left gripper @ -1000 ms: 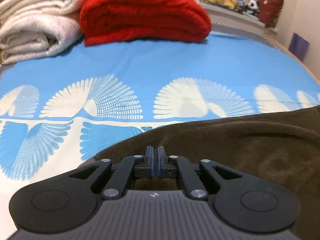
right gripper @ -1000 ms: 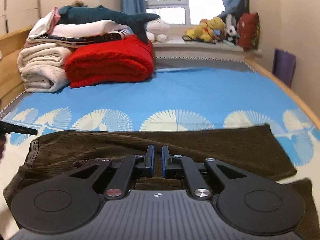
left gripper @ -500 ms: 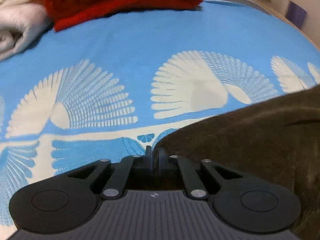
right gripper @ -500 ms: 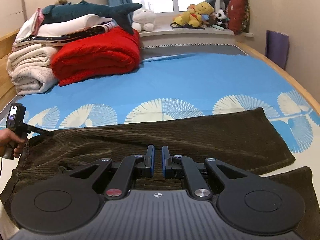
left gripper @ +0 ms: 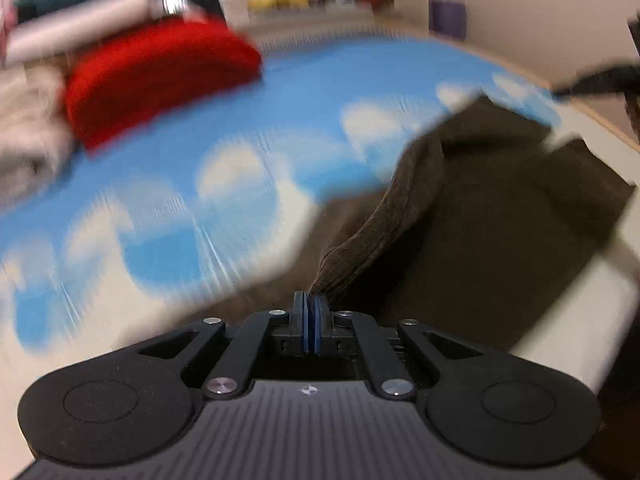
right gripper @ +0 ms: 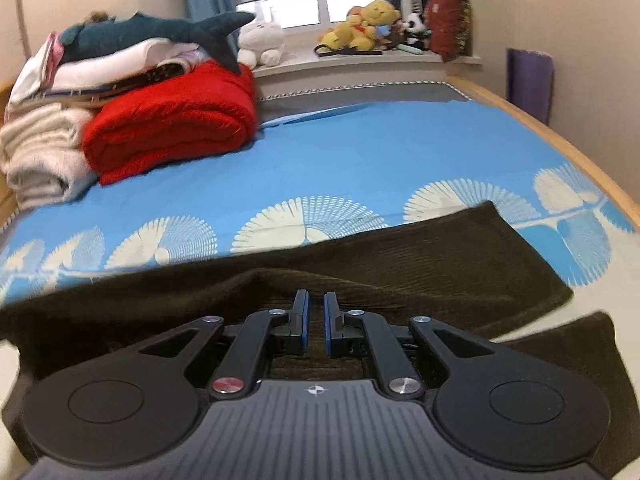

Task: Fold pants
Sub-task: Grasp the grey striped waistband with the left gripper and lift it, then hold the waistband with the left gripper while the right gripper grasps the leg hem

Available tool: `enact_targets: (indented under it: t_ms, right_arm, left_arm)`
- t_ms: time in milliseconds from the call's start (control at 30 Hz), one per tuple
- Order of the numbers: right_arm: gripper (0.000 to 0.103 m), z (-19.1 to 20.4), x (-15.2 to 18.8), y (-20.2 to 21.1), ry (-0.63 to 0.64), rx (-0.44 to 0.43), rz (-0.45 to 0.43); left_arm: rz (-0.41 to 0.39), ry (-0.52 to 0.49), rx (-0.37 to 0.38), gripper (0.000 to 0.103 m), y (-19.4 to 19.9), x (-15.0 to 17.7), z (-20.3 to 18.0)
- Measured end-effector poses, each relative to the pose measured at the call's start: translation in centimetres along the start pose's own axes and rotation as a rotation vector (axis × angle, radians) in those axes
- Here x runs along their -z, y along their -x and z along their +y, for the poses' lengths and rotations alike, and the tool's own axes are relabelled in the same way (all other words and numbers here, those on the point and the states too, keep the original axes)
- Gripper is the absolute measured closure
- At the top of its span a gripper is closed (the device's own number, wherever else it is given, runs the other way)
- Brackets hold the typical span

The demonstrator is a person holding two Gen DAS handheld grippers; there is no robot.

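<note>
Left gripper (left gripper: 311, 312) is clamping a pinch of the brown pants (left gripper: 500, 216), pads closed tight on the cloth w/ a ridge of fabric rising from them and running up toward the far side of the bed (left gripper: 304, 92). The left wrist view is smearing w/ motion blur, so details there are hard to read. Right gripper (right gripper: 316, 316) is sitting over the pants (right gripper: 400, 264) w/ only a narrow gap between the pads; can't tell from the view if any cloth is caught in it, the fabric is bunching into a fold just ahead of the tips.

Pants are lying across the near part of the bed, along its near edge, one leg stretching toward the right side, a second leg end (right gripper: 560, 344) showing nearer the right corner. Blue sheet (right gripper: 360, 152) w/ white fan prints is covering the rest of the bed.

Toward the far left corner: a folded red blanket (right gripper: 172, 124), a rolled cream blanket (right gripper: 40, 148) beside it, a pile of folded linen w/ a plush shark (right gripper: 152, 32) lying on top. All well apart from the pants. Window sill (right gripper: 360, 60) behind the bed is holding a white plush (right gripper: 260, 44), yellow plush toys (right gripper: 368, 20) and a red cushion (right gripper: 448, 16). A purple item (right gripper: 530, 80) is leaning by the right wall. In the left wrist view, a dark blurred shape (left gripper: 600, 80) is showing at the right edge.
</note>
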State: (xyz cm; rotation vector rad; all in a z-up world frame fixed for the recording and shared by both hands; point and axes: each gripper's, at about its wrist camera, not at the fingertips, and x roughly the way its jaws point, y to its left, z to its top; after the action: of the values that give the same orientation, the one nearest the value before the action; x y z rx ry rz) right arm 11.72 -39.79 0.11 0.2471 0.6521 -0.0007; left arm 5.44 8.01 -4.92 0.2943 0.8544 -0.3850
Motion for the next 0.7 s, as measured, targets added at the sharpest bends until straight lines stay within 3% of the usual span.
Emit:
enact_targets:
  t_ms: [67, 133, 233, 267, 333, 433, 533, 633, 700]
  right_arm:
    - [0.095, -0.9, 0.8, 0.6, -0.066, 0.002, 0.017]
    - [0.095, -1.7, 1.8, 1.1, -0.117, 0.004, 0.039]
    - [0.095, -2.3, 3.4, 2.1, -0.143, 0.025, 0.058]
    - [0.095, -2.5, 3.7, 2.6, -0.141, 0.028, 0.057]
    - [0.095, -2.7, 4.1, 3.3, -0.123, 0.037, 0.045]
    - [0.095, -3.0, 4.4, 3.8, -0.095, 0.05, 0.028]
    - [0.095, -3.4, 4.4, 3.5, -0.131, 0.037, 0.031]
    - [0.095, -3.5, 3.9, 2.8, -0.164, -0.005, 0.028]
    - [0.095, -3.3, 3.4, 2.1, -0.179, -0.027, 0.026]
  left_arm:
    - [0.056, 0.072, -0.013, 0.094, -0.3, 2.7, -0.1]
    - [0.016, 0.239, -0.017, 0.086, 1.1, 4.2, 1.7]
    - [-0.019, 0.526, 0.074, 0.08, 2.5, 5.6, 5.3]
    - [0.0, 0.59, 0.09, 0.073, 2.3, 5.9, 6.1]
    - [0.074, 0.706, 0.104, 0.07, 0.9, 6.7, 7.5]
    - [0.159, 0.827, 0.147, 0.064, -1.5, 7.8, 8.8]
    - [0.198, 0.889, 0.134, 0.05, -4.0, 7.8, 10.2]
    - [0.2, 0.949, 0.104, 0.048, -5.2, 7.5, 11.4]
    - [0.184, 0.992, 0.101, 0.041, -5.9, 7.0, 12.0]
